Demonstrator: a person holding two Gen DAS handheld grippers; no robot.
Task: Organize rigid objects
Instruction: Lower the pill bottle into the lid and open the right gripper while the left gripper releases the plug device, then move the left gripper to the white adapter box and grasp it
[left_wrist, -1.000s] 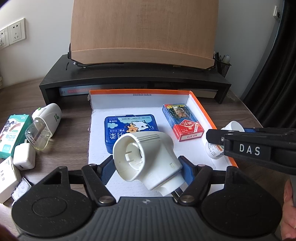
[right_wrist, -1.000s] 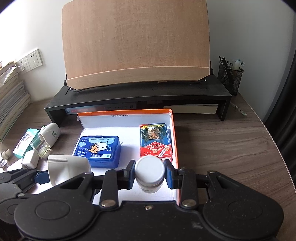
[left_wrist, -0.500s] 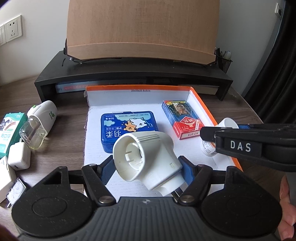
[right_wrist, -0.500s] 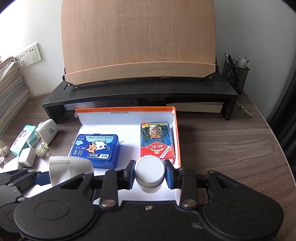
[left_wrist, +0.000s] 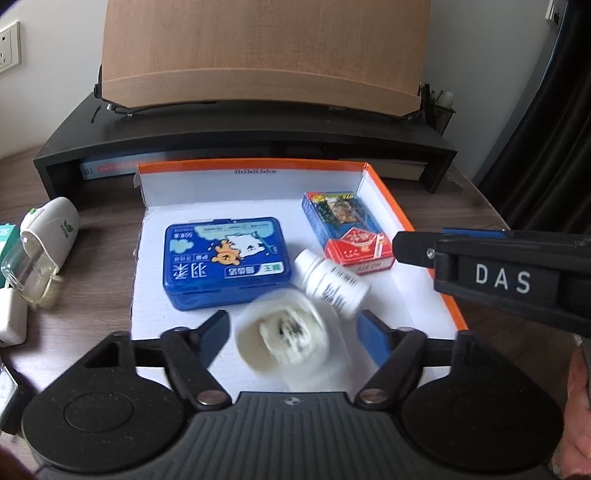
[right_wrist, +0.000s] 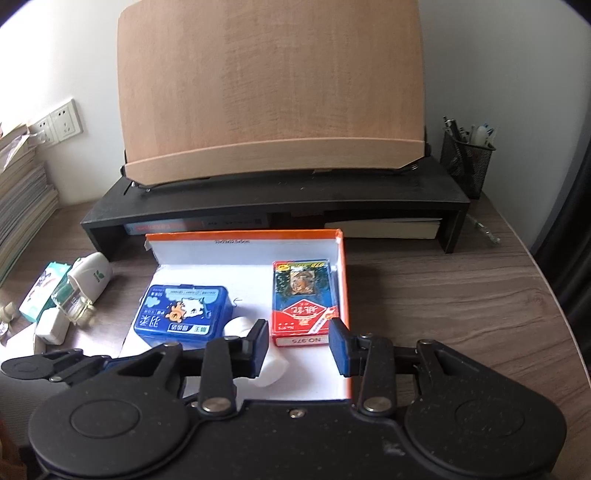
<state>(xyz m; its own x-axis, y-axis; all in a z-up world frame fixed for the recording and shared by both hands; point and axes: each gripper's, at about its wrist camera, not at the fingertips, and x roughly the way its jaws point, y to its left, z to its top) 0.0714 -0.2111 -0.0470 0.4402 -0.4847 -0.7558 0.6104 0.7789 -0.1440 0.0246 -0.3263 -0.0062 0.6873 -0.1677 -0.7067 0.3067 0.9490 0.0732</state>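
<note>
A white tray with orange rim (left_wrist: 413, 225) (right_wrist: 342, 266) holds a blue tin (left_wrist: 225, 260) (right_wrist: 184, 312) and a red card pack (left_wrist: 347, 227) (right_wrist: 303, 301). My left gripper (left_wrist: 293, 334) is open; the white plug adapter (left_wrist: 282, 334) is blurred between its fingers, over the tray floor. A small white bottle (left_wrist: 330, 282) lies on its side in the tray beside the tin; it shows partly in the right wrist view (right_wrist: 271, 363). My right gripper (right_wrist: 297, 347) is open and empty above the tray's front; it shows in the left wrist view (left_wrist: 406, 247) at the right.
A black monitor stand (right_wrist: 277, 206) with a wooden board (right_wrist: 273, 92) stands behind the tray. A white dispenser (left_wrist: 46, 236), a green box (right_wrist: 42, 295) and a white charger (right_wrist: 51, 326) lie left of the tray. A pen holder (right_wrist: 467, 158) stands at the back right.
Both grippers opened. The white bottle left the right gripper and now lies on its side in the tray. The adapter dropped from the left gripper's hold and is blurred.
</note>
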